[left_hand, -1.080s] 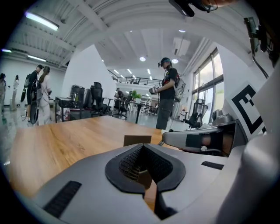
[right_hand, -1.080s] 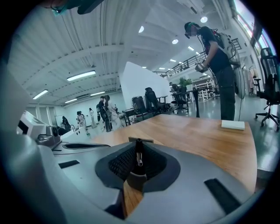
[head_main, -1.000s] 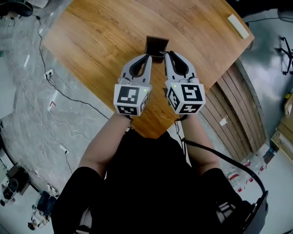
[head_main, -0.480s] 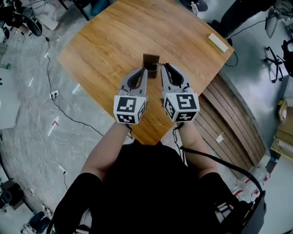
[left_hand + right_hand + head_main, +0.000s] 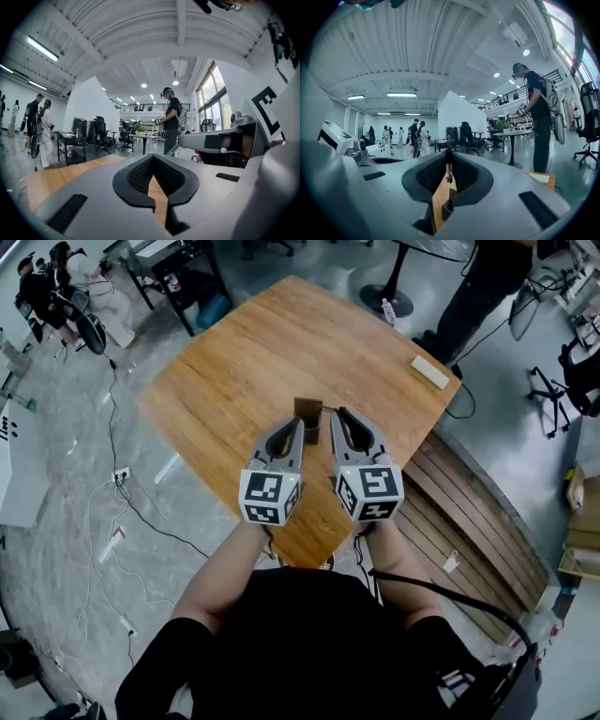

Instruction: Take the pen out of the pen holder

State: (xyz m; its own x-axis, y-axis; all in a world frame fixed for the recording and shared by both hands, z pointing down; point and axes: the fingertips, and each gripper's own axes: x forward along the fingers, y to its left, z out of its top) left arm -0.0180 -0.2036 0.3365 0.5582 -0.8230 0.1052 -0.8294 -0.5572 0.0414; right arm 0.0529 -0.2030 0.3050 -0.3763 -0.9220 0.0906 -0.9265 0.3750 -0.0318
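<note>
Thin pen (image 5: 448,172), barely legible, pinched in right gripper (image 5: 448,153); left gripper (image 5: 152,158) closed, empty. Dark boxy holder (image 5: 307,409) half hidden on wood-grain counter (image 5: 234,362).

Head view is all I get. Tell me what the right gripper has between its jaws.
Observer: The right gripper is shut on the pen, which hangs upright from its jaw tips.
Operator: Report whether it's out of the pen holder.
Observer: It looks out. In the right gripper view, the pen's lower end shows against bare table, with a strip of wood between it and the pen holder.
Operator: Give me the left gripper.
Observer: The left gripper is shut on nothing. Only the table's wood shows through the gap behind its jaw tips.
</note>
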